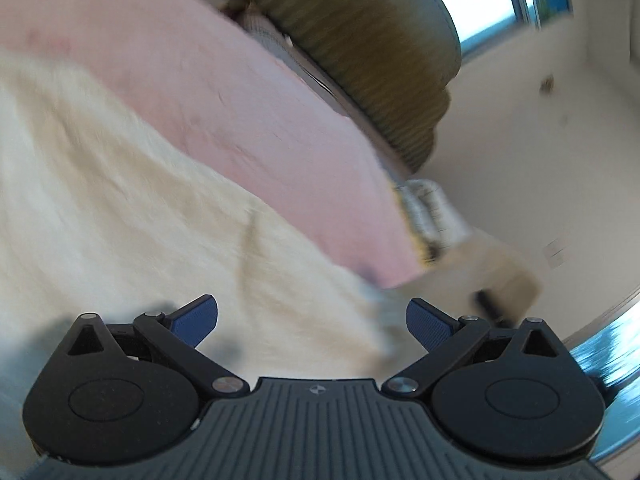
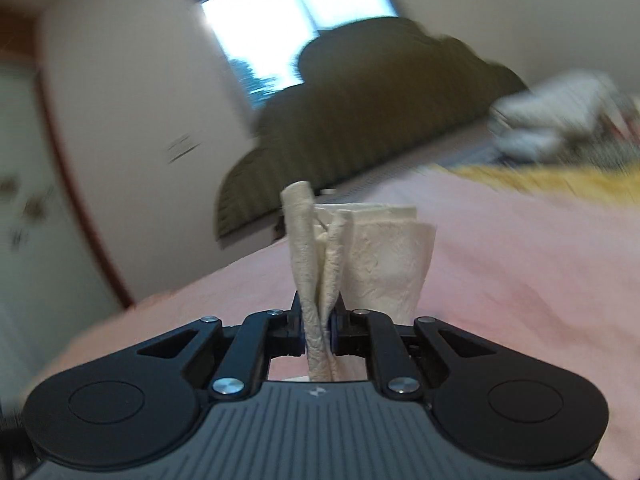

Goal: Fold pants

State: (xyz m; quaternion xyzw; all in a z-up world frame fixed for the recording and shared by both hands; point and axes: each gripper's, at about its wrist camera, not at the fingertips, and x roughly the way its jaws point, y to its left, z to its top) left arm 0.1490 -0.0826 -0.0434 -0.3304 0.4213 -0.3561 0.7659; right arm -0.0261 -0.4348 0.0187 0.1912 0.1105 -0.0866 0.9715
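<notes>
The cream pants [image 1: 120, 216] lie spread on the pink bed sheet [image 1: 224, 92] in the left wrist view. My left gripper [image 1: 312, 320] is open just above them, its blue pads [image 1: 196, 318] apart and empty. In the right wrist view my right gripper [image 2: 318, 328] is shut on a bunched fold of the cream pants [image 2: 360, 248], which stands up between the fingers above the pink sheet [image 2: 520, 272]. Both views are blurred by motion.
An olive ribbed blanket [image 1: 372, 48] is heaped at the bed's far edge, also in the right wrist view [image 2: 360, 108]. White and yellow cloths [image 2: 560, 120] lie at the far right. A window [image 2: 288, 20] and white walls are behind.
</notes>
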